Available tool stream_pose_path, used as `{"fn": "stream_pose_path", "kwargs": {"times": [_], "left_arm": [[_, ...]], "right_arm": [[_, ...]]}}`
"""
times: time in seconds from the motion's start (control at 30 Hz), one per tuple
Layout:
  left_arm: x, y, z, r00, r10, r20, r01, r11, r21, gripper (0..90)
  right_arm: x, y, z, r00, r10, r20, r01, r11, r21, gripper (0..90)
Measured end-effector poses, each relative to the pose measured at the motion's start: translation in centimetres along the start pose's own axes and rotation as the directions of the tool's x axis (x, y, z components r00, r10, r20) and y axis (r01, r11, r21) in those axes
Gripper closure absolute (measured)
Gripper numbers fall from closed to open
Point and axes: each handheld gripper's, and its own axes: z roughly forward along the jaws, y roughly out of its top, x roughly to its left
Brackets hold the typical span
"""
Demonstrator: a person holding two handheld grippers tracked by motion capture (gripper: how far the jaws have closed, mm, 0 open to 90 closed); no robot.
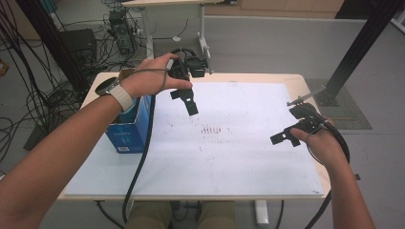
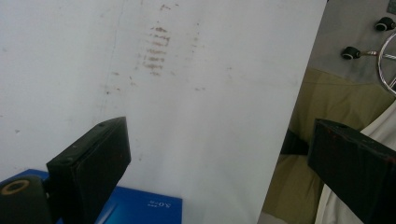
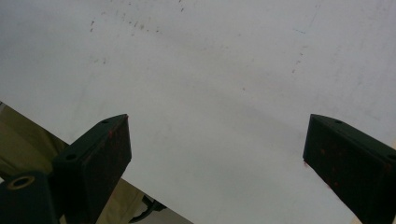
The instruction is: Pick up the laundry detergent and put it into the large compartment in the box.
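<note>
Nothing is held at this moment, so the step in hand is judged to be an approach: the black two-jaw left gripper (image 1: 187, 99) hangs above the far left part of the white scuffed board (image 1: 239, 157) that covers the table, just beside the open-topped blue cardboard box (image 1: 128, 131) standing at the board's left edge. That box is the thing nearest to either tool, and it is taken to be the object of the work. In the left gripper view a corner of the blue box (image 2: 140, 207) is seen at the bottom of the frame, below and between the jaws, with the board behind it.

The left gripper's jaws are spread wide, with nothing between them and nothing touched. The black two-jaw right gripper (image 1: 282, 138) is held low over the board's right side, well apart from the box; its jaws are likewise spread wide, and bare white surface is seen between them in the right gripper view (image 3: 215, 154).

For the next move, a turn of the left gripper back toward the box would probably be called for, then a descent over its rim or into its opening, which is partly hidden by the person's left wrist (image 1: 122, 95). What the box contains cannot be told. The trailing black cable (image 1: 143, 157) lies close along the box and may need to be kept clear.
</note>
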Motion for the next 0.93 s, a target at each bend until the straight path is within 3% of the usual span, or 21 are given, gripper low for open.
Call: {"fn": "stream_pose_path", "kwargs": {"times": [0.93], "left_arm": [[0.51, -0.35, 0.47, 0.9998, -0.018, 0.006, 0.018, 0.9998, 0.008, 6.7]], "right_arm": [[-0.06, -0.27, 0.25, 1.0000, -0.003, -0.005, 0.003, 1.000, -0.007, 7.6]]}}
